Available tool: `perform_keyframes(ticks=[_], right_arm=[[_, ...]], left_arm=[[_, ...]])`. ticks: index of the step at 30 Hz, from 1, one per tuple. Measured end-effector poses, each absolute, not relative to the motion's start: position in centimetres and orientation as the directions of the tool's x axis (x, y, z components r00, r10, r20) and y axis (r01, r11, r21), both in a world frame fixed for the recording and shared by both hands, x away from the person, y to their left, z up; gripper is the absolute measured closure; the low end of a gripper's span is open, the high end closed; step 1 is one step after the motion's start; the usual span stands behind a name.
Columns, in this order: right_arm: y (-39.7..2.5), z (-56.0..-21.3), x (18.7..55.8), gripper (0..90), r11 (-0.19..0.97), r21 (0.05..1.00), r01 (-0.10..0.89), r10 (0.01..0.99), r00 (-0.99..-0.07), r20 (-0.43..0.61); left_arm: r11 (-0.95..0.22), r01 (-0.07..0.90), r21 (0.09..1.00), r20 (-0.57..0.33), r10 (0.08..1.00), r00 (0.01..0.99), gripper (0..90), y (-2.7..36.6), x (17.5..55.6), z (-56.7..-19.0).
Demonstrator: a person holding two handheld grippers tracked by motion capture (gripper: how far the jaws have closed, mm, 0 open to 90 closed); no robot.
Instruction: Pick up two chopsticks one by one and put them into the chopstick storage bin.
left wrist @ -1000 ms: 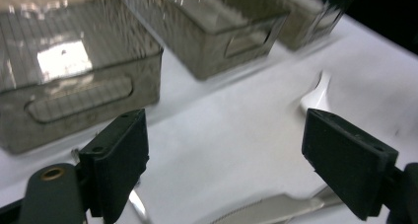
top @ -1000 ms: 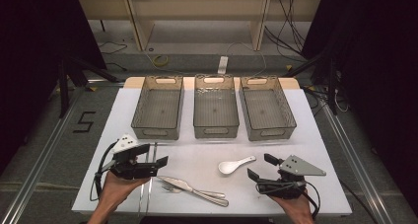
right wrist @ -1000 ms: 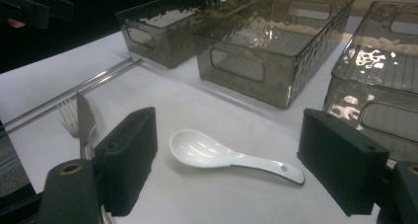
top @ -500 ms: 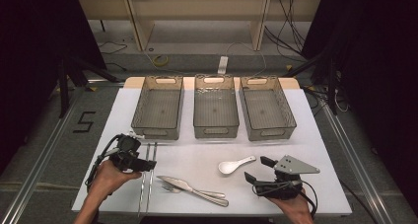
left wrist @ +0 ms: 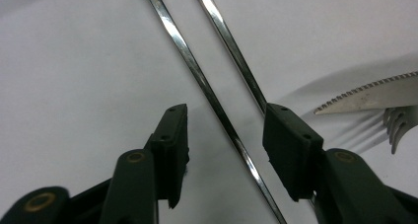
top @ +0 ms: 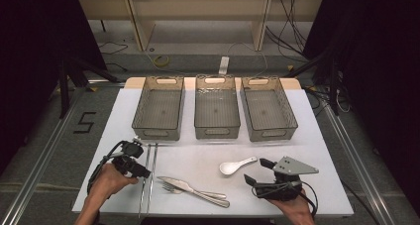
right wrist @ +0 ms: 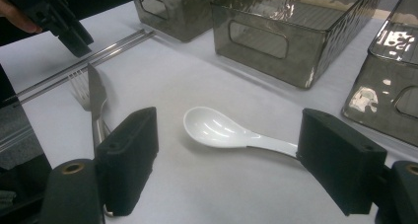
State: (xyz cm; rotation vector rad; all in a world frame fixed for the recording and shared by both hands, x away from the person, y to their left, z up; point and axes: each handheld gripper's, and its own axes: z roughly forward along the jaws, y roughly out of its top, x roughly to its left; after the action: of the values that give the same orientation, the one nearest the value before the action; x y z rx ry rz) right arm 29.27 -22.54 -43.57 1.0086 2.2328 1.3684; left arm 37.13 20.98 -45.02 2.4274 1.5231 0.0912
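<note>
Left gripper [top: 140, 171] low over table [top: 317, 150], jaws apart, straddling one of two metal chopsticks [left wrist: 207, 91]; second chopstick runs under far jaw. Chopsticks lie side by side at table's left, just beside fork [top: 171, 188] and serrated knife [top: 181, 184]. Right gripper [right wrist: 226, 169] jaws wide apart, aimed at white ceramic spoon [right wrist: 222, 130] near table centre, not touching. Three empty bins [top: 217, 108] at rear.

Judgement: pick-up stage, nothing gripped yet. Next move calls for lowering left gripper, closing on both chopsticks together; thin rods likely to roll or slip.
</note>
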Motion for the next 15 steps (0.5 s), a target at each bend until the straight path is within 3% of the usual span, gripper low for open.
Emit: perform_keyframes(ticks=[15], right_arm=[[-22.3,-43.7,29.3,25.3,0.3,0.863,0.406,0.711,-0.699,0.081]], left_arm=[[-0.443,0.877,0.186,-0.047,0.888,0.458,71.2,20.2,37.8,-46.2]])
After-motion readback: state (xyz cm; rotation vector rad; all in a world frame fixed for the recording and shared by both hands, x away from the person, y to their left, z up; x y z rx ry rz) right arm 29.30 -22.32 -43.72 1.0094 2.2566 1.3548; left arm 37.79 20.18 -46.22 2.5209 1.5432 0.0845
